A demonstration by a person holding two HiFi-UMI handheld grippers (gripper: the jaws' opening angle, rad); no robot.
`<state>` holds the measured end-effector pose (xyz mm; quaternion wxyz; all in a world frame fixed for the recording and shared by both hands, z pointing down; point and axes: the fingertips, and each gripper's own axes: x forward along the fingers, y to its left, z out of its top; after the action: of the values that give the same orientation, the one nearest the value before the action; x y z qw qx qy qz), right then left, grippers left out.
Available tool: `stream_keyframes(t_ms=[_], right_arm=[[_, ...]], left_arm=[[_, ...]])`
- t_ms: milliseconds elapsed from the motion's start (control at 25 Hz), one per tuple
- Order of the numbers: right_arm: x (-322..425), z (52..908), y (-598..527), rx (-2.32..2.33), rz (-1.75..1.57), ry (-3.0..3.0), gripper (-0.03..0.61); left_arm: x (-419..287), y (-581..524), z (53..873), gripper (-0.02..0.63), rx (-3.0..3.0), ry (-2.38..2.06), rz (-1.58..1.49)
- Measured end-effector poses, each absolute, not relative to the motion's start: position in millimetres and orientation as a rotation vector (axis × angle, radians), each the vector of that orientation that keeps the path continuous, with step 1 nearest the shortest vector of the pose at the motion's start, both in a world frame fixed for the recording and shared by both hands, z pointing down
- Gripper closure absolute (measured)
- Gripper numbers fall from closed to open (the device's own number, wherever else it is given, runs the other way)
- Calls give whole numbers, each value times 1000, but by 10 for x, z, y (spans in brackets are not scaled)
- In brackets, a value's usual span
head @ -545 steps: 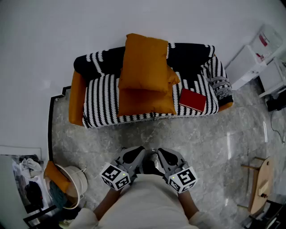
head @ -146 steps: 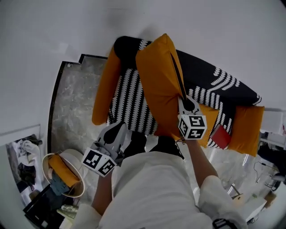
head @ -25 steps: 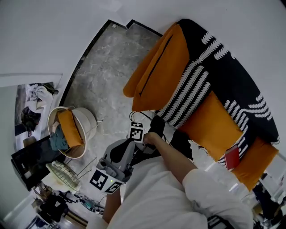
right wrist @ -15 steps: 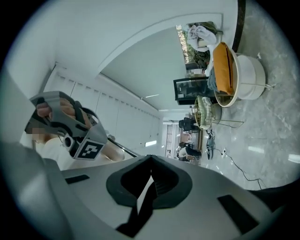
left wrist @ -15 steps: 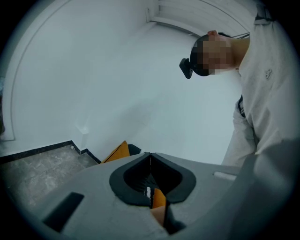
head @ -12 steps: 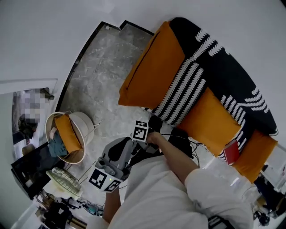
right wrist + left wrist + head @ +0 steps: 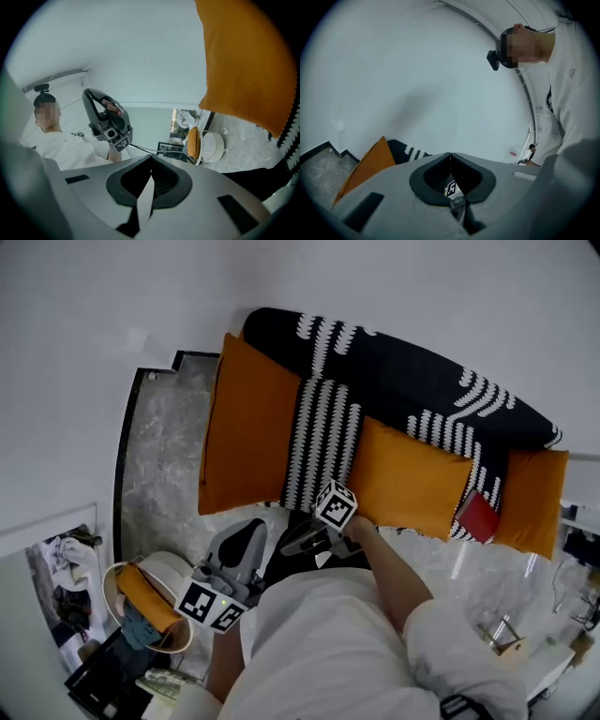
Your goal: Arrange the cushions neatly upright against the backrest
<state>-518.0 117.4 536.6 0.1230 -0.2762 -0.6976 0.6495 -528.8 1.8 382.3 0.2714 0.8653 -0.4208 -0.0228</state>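
A large orange cushion (image 7: pixel 248 437) stands against the left end of the black-and-white striped sofa (image 7: pixel 394 362). A second orange cushion (image 7: pixel 412 479) leans on the backrest in the middle of the seat. My right gripper (image 7: pixel 292 545) hangs just in front of the sofa's edge, shut and holding nothing, clear of both cushions. My left gripper (image 7: pixel 251 527) is lower left by my body, also shut and empty. In the right gripper view the left cushion (image 7: pixel 248 61) fills the upper right. In the left gripper view its edge (image 7: pixel 365 166) shows at lower left.
A red book (image 7: pixel 478 517) lies on the seat near the orange right armrest (image 7: pixel 530 502). A round white basket (image 7: pixel 150 601) with another orange cushion in it stands on the marble floor at lower left. The wall runs behind the sofa.
The head view has swung, so the sofa now lies across the frame. My right gripper has drawn back from the left cushion's lower corner towards the sofa's front edge. Both jaws stay shut.
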Motion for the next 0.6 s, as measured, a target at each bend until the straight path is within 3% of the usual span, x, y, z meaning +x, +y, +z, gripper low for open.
stream_keyframes(t_ms=[600], right_arm=[[-2525,5198,463,75,1803,-2524,569]], left_arm=[[-2772,-342,3866,601,2459,-723,120]])
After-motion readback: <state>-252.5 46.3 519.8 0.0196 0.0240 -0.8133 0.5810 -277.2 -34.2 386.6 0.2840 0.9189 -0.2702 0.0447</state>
